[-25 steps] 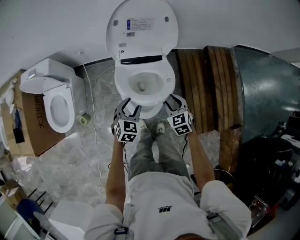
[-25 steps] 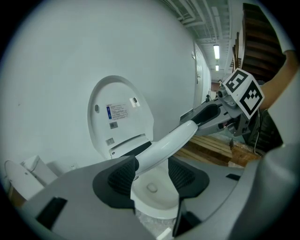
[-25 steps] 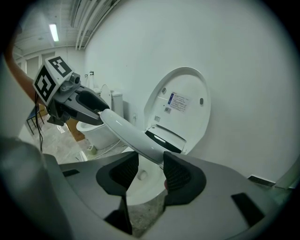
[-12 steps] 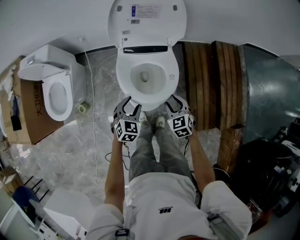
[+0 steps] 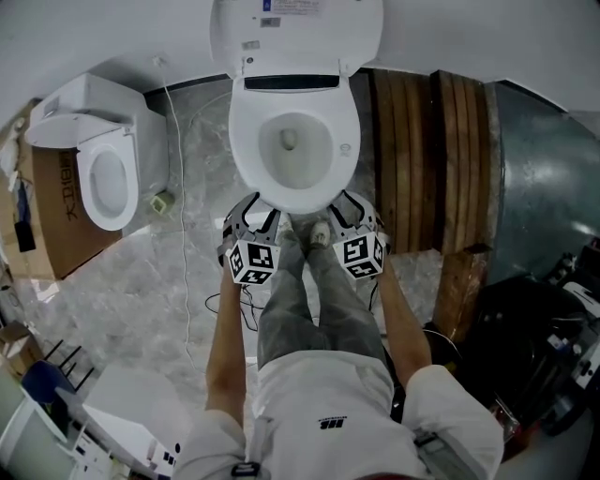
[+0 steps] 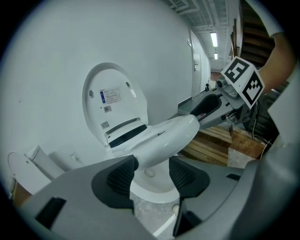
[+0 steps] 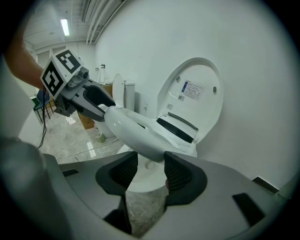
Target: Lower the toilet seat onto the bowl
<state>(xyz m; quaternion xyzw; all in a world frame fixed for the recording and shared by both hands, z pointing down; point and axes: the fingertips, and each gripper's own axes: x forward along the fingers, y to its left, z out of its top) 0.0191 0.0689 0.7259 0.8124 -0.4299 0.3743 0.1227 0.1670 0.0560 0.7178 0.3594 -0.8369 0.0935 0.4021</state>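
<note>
The toilet seat (image 5: 247, 159) is partway down. In both gripper views its front rim hangs clear above the bowl (image 6: 149, 187), sloping up from the hinge, with a band of open air between the two. The lid (image 5: 295, 28) stands upright against the white wall behind.

The left claw (image 5: 260, 208) takes the seat's front rim on one side and the right claw (image 5: 349, 204) takes it on the other, the two well apart across the front curve. In the left gripper view the left claw (image 6: 151, 176) has the rim's edge between its ribbed pads and touching them; its jaws have just been opening a little. The right claw (image 7: 146, 171) is closed on the rim, both pads against it.

The person's shoes (image 5: 319, 232) stand just at the foot of the bowl, between the claws.

Room to the sides is uneven: on the right, a stack of wooden planks (image 5: 422, 159) sits just beside the bowl; on the left, marble floor (image 5: 141, 300) lies open up to a second toilet (image 5: 103, 173) and a cardboard box (image 5: 56, 225), crossed only by a thin cable (image 5: 183, 244).
</note>
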